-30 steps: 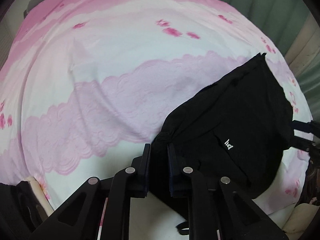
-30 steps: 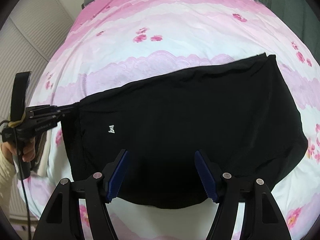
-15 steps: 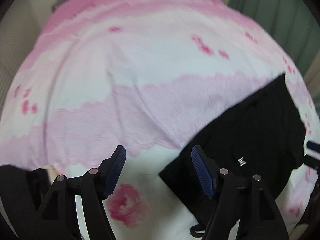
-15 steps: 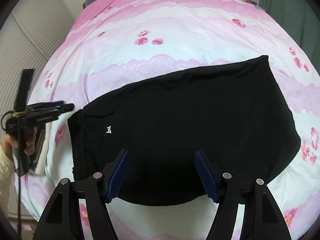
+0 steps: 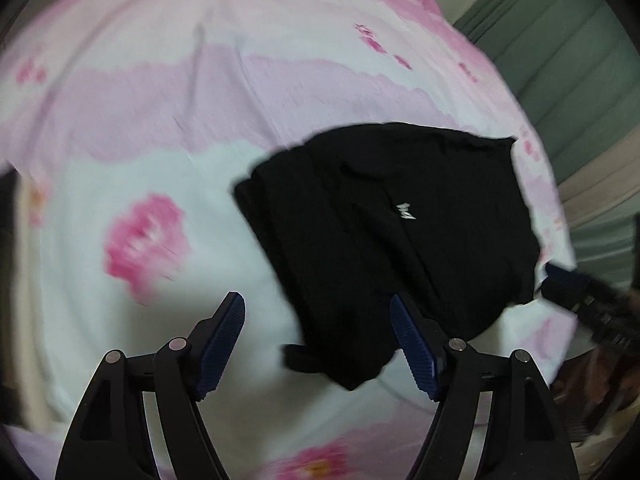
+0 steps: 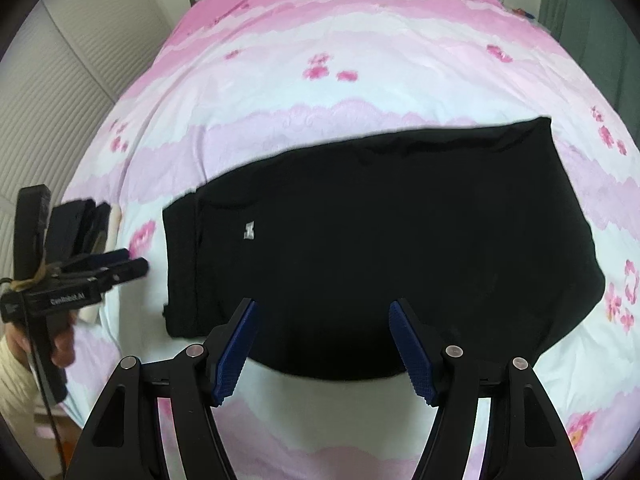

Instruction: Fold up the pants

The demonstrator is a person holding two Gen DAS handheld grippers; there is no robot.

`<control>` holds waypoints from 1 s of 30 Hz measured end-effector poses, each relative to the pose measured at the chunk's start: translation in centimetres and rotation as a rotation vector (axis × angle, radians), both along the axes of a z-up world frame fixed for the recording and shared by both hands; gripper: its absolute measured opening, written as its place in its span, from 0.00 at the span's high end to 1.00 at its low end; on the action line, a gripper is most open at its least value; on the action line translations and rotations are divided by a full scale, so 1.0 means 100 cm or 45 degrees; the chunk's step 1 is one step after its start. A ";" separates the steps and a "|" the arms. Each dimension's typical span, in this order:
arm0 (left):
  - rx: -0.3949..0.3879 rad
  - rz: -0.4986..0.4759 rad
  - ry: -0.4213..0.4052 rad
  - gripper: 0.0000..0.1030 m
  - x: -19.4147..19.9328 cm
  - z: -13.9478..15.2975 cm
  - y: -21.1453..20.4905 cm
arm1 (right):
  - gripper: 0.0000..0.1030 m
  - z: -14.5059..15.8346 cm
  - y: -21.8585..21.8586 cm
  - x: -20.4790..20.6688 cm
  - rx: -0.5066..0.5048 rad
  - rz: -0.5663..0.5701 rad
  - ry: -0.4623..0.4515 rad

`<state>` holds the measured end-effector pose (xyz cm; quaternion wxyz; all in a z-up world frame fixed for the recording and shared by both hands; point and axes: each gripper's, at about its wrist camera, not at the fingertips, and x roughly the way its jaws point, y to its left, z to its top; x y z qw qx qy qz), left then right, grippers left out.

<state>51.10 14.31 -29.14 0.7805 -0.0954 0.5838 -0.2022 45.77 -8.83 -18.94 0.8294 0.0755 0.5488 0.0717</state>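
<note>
The black pants (image 6: 380, 240) lie folded in a flat rectangle on the pink floral bedspread (image 6: 360, 80), with a small white logo (image 6: 249, 231) near the left end. They also show in the left wrist view (image 5: 400, 232). My left gripper (image 5: 316, 312) is open and empty, just off the pants' left end; it also shows in the right wrist view (image 6: 128, 264). My right gripper (image 6: 322, 320) is open and empty, above the pants' near edge; its tips show in the left wrist view (image 5: 560, 280).
The bedspread (image 5: 140, 120) covers the whole bed. A white ribbed wall (image 6: 60, 80) lies to the left and green curtains (image 5: 560, 48) to the right. A black strap end (image 5: 296, 356) pokes out from the pants' near corner.
My left gripper let go of the pants' left end, opened and pulled back to the left. The pants settled flat on the bed. My right gripper stayed open.
</note>
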 end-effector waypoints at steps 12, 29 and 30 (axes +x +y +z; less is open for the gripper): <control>-0.452 0.054 0.211 0.29 0.036 -0.067 0.015 | 0.34 -0.014 0.029 -0.010 -0.030 0.102 0.082; -0.639 -0.008 0.244 0.68 0.048 -0.066 0.002 | 0.34 -0.032 0.020 0.020 -0.128 -0.030 0.047; -0.631 0.002 0.255 0.68 0.050 -0.069 -0.002 | 0.34 -0.033 0.017 0.023 -0.135 -0.045 0.047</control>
